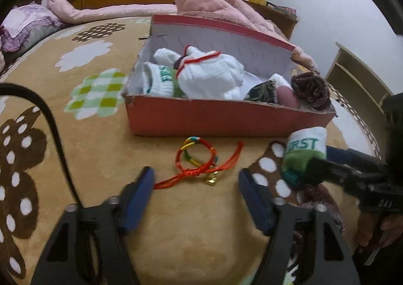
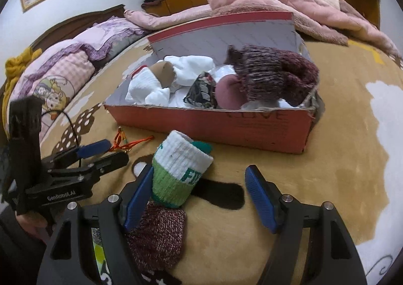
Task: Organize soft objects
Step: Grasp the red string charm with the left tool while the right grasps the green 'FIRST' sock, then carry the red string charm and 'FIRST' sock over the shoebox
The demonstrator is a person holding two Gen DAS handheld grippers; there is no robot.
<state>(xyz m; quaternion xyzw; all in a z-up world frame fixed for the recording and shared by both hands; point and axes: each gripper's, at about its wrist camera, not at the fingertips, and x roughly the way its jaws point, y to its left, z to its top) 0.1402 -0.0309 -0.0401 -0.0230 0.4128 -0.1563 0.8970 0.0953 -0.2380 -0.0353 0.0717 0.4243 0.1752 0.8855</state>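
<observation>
Hovering low over the tan blanket [image 1: 105,149], the left gripper [image 1: 196,184] has its blue pads apart with nothing pressed between them; the red cord bracelet [image 1: 196,161] with its small gold charm lies on the blanket just beyond the gap, between the two tips. To its right, the right gripper [image 2: 200,197] stands wide, its jaws spread. A rolled white-and-green sock [image 2: 180,169] sits upright between them, resting against the left pad [image 2: 138,199], while the right pad stays well clear of it. A maroon knit piece [image 2: 156,232] lies on the blanket just nearer than the sock. Farther off sits the red cardboard box [image 2: 226,129], holding white socks [image 1: 209,76], a matching green-banded sock at its left end, and a maroon knit item [image 2: 274,73] at its right end.
</observation>
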